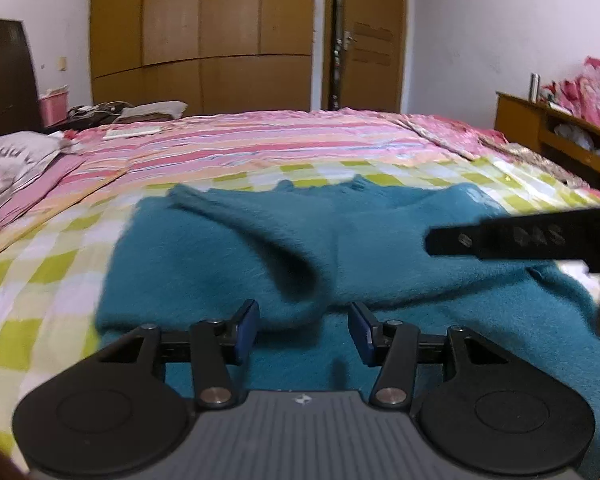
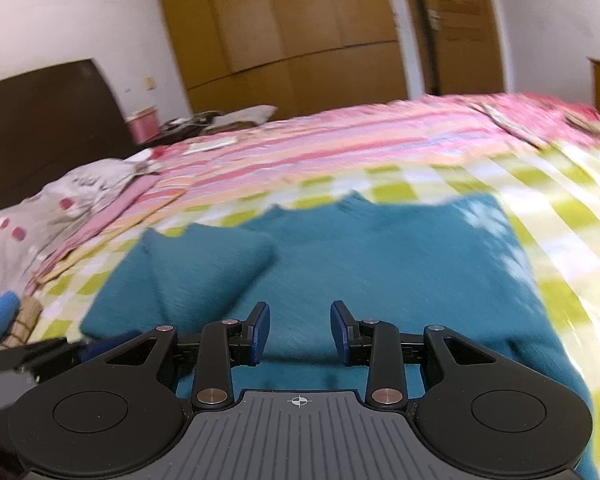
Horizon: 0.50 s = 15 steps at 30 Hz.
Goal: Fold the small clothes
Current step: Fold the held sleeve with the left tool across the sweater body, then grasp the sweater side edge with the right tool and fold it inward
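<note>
A fuzzy teal sweater lies spread on the green-checked bed cover, one sleeve folded across its body. My left gripper is open and empty, low over the sweater's near hem. The right gripper's black finger reaches in from the right over the sweater. In the right wrist view the same sweater fills the middle, with the folded sleeve at left. My right gripper is open and empty just above the cloth. Part of the left gripper shows at lower left.
The bed carries a green-checked cover and a pink striped sheet farther back. A grey pillow lies at left. A wooden wardrobe and door stand behind. A wooden shelf stands at right.
</note>
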Each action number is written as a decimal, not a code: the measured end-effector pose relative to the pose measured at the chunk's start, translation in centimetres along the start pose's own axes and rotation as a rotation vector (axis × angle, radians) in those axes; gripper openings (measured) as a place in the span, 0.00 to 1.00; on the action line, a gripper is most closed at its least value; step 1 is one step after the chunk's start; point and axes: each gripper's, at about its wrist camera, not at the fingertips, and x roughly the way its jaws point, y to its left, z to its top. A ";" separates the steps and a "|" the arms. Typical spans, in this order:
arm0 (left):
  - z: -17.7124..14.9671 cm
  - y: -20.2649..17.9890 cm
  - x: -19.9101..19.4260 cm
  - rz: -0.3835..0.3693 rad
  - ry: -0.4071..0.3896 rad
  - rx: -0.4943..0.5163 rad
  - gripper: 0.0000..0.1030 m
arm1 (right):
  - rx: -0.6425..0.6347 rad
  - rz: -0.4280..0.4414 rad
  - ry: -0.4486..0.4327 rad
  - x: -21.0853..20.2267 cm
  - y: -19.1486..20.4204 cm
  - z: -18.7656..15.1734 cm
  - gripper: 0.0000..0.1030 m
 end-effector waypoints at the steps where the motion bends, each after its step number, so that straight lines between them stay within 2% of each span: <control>1: -0.1 0.4 -0.4 0.002 -0.008 -0.015 0.54 | -0.019 0.013 0.000 0.3 0.7 0.5 0.32; 5: -0.6 2.7 -0.9 0.021 -0.018 -0.113 0.54 | -0.086 0.044 0.012 2.8 3.5 2.6 0.37; 9: -1.3 4.0 -0.3 0.057 -0.004 -0.111 0.54 | -0.186 0.052 0.034 5.5 6.6 3.6 0.40; 11: -1.5 4.8 -0.2 0.051 0.002 -0.135 0.54 | -0.224 0.059 0.041 6.6 8.0 3.9 0.41; 13: -1.5 5.5 -0.3 0.046 0.002 -0.156 0.54 | -0.258 0.071 0.057 7.9 9.4 4.1 0.47; 15: -1.6 5.7 -0.3 0.047 -0.003 -0.157 0.54 | -0.287 0.061 0.078 9.4 10.5 4.2 0.48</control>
